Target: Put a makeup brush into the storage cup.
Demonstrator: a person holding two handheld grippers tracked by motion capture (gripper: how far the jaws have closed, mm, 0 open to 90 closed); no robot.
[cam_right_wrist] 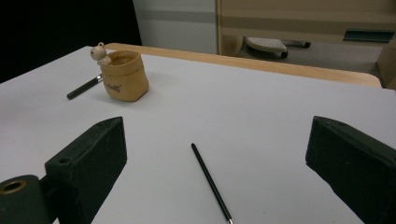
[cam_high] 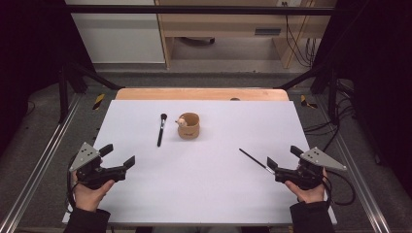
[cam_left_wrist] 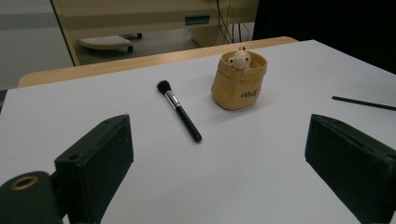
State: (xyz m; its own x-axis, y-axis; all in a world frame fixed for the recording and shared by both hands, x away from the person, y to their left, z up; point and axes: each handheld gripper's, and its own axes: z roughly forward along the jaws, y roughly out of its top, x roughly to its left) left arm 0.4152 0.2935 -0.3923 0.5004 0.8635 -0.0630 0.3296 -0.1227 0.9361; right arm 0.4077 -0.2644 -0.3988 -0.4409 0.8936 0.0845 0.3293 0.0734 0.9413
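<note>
The thin black stick (cam_high: 252, 158) — a slim brush or liner handle — lies flat on the white table (cam_high: 214, 194), just ahead of the right gripper (cam_high: 284, 162), its near end pointing between that gripper's wide-open, empty jaws. The left gripper (cam_high: 118, 155), held at the table's left side, also stands wide open and grips nothing. Further back, near the middle of the table, a small tan pouch-shaped holder (cam_high: 189, 126) stands upright with a little bear figure (cam_high: 181, 122) at its rim, and a black makeup brush (cam_high: 161, 129) lies just to its left, apart from it.

Likely risks: the stick is so thin and low that the pads may close above it or roll it away, and a hard drop into the soft holder might tip it.

The right gripper view shows the stick's metal tip (cam_right_wrist: 229, 219) close up and the brush half hidden behind the holder. The left gripper view instead shows the whole brush (cam_left_wrist: 179, 110), bristles pointing away, and small dark lettering on the holder (cam_left_wrist: 238, 80). The high view alone shows both hands and how far apart they are.
</note>
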